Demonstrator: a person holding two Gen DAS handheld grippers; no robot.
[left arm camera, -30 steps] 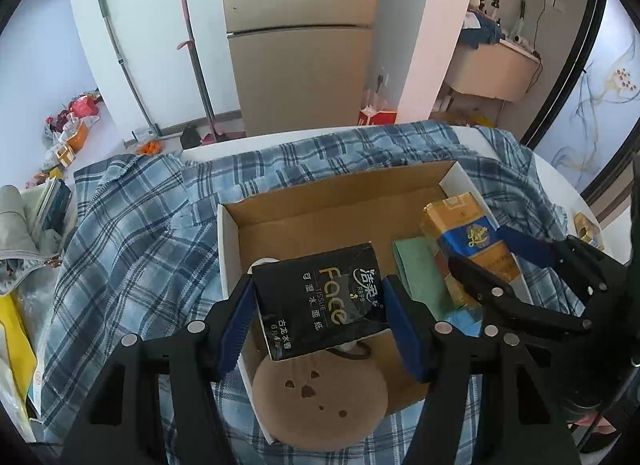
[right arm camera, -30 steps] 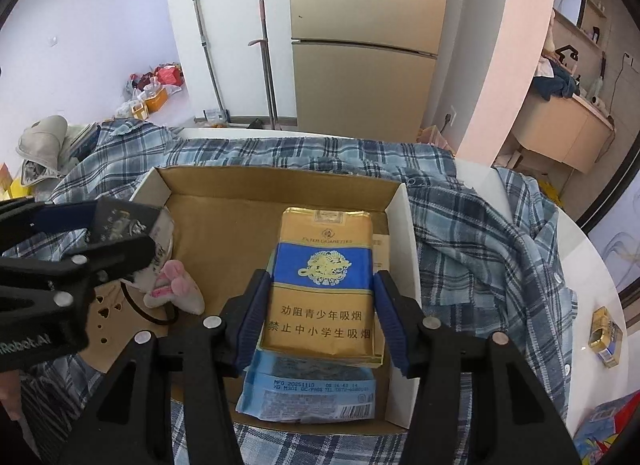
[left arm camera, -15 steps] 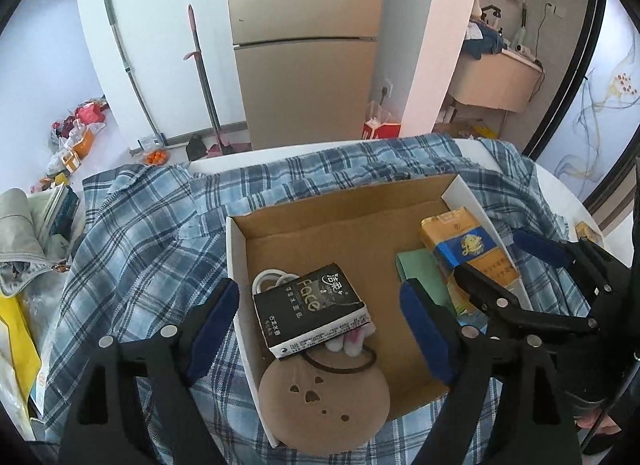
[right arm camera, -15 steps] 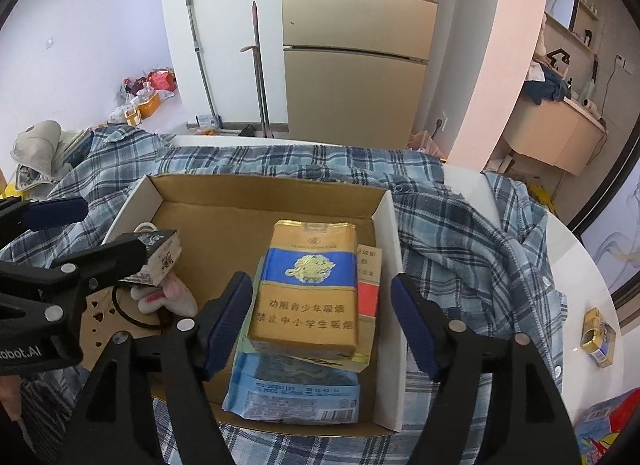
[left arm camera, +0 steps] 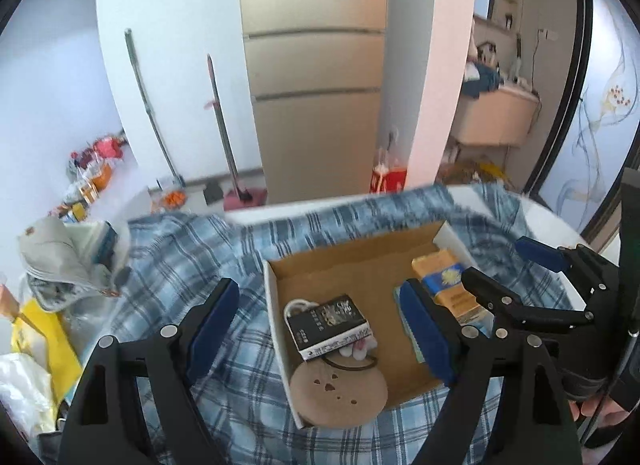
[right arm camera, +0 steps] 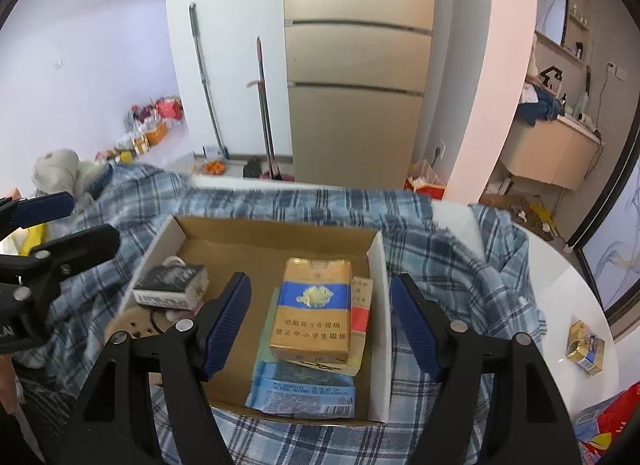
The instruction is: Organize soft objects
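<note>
A cardboard box (left arm camera: 352,253) sits on a blue plaid shirt (left arm camera: 180,265). At its left, a black tissue pack (left arm camera: 328,325) lies over a pink-and-white plush piece and a round tan pad (left arm camera: 340,393). My left gripper (left arm camera: 319,285) hangs open above it, touching nothing. At the box's right, a yellow-and-blue pack (right arm camera: 316,305) rests on a green piece and a light blue packet (right arm camera: 304,389). The right gripper (right arm camera: 320,280) hovers over that stack with its jaws opening; the pads stand clear of the pack. Each gripper also shows in the other view: right gripper (left arm camera: 496,261), left gripper (right arm camera: 90,219).
The shirt covers a white round table (right arm camera: 560,277) that carries a small yellow-and-blue tin (right arm camera: 585,347) at the right and a red packet (right arm camera: 608,417) at the bottom right. A grey cap (left arm camera: 56,257) and a yellow bag (left arm camera: 36,341) lie off to the left. A fridge (left arm camera: 316,105) stands behind.
Both grippers have let go, opened wide and lifted back from the box. The black tissue pack now lies in the box's left side and the yellow-and-blue pack on the right stack.
</note>
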